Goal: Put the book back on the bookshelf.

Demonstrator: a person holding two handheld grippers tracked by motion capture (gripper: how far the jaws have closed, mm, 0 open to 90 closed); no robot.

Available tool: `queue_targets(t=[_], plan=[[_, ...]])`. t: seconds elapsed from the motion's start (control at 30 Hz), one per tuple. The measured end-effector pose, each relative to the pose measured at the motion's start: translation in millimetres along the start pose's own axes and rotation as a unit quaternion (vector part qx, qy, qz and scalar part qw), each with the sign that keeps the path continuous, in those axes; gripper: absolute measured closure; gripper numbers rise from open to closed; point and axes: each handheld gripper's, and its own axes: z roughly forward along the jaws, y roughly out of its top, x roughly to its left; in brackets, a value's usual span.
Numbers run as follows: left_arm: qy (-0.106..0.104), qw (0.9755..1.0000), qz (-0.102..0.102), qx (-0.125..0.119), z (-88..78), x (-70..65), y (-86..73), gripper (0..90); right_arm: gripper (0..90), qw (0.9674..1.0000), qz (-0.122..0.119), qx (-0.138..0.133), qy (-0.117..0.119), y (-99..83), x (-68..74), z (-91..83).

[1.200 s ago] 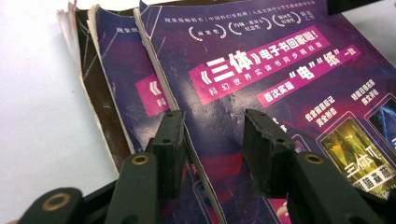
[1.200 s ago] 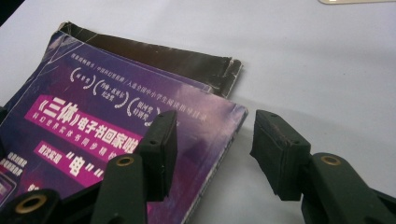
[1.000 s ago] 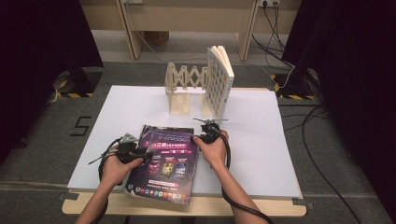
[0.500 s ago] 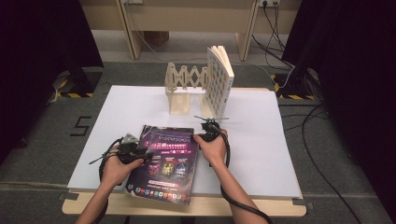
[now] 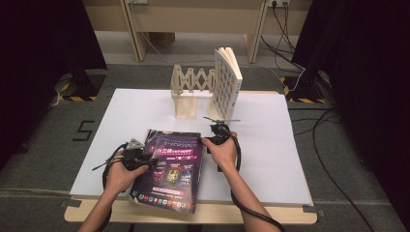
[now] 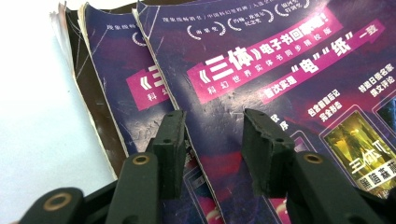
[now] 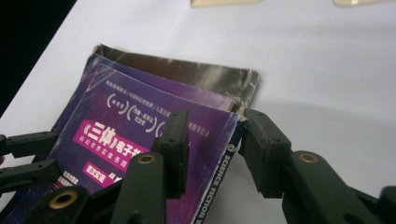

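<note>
High view, stack: purple-covered glossy paperback magazines (image 5: pixel 171 169) lie flat, fanned, at the 6 o'clock edge of the white-sheeted surface (image 5: pixel 270 145), one corner overhanging.
High view, rack: pale wooden accordion book rack (image 5: pixel 191 92) at 12 o'clock of the stack, well apart; a white patterned-cover book (image 5: pixel 227 82) stands upright at its 3 o'clock end, seemingly the way these magazines are meant to be filed.
High view, hands: left gripper (image 5: pixel 138 155) sits at the stack's 9 o'clock edge, probably pinning it; right gripper (image 5: pixel 218 129) at its 2 o'clock corner.
Left gripper view: left gripper (image 6: pixel 212 140) jaws spread, hovering over or resting on the top cover near its spine edge; contact unclear, nothing pinched. Covers staggered below.
Right gripper view: right gripper (image 7: pixel 212 140) jaws have just been closing; the top magazine's spine corner lies between them, one jaw over the cover, one beyond the edge. I cannot tell whether the pads press yet. Judgement: placed to lift the top copy.
</note>
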Motion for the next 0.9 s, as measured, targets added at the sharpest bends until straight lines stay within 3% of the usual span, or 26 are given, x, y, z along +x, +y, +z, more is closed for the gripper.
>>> queue_targets(t=[0.23,0.5,0.63,0.8,0.9], plan=[[-0.002,1.0,-0.003,-0.002,0.2,0.6,-0.6,58.9,60.8,0.9992,0.02,0.028,0.018,-7.2,-8.6,8.2],[-0.002,1.0,-0.001,-0.002,0.2,0.3,-0.4,58.8,60.8,0.9991,0.021,0.033,0.018,-9.7,-6.7,13.0],[-0.001,1.0,0.0,-0.001,-0.1,0.5,-0.4,58.7,67.1,0.9991,0.014,0.034,0.022,-6.4,-3.5,9.6],[-0.001,1.0,0.0,-0.007,-0.6,1.8,-2.1,58.1,76.5,0.9983,0.011,0.023,0.052,0.1,1.7,1.9],[-0.018,0.9998,-0.006,-0.007,-0.1,3.8,-3.1,49.6,78.1,0.9973,0.018,0.016,0.07,2.6,3.3,-2.3]])
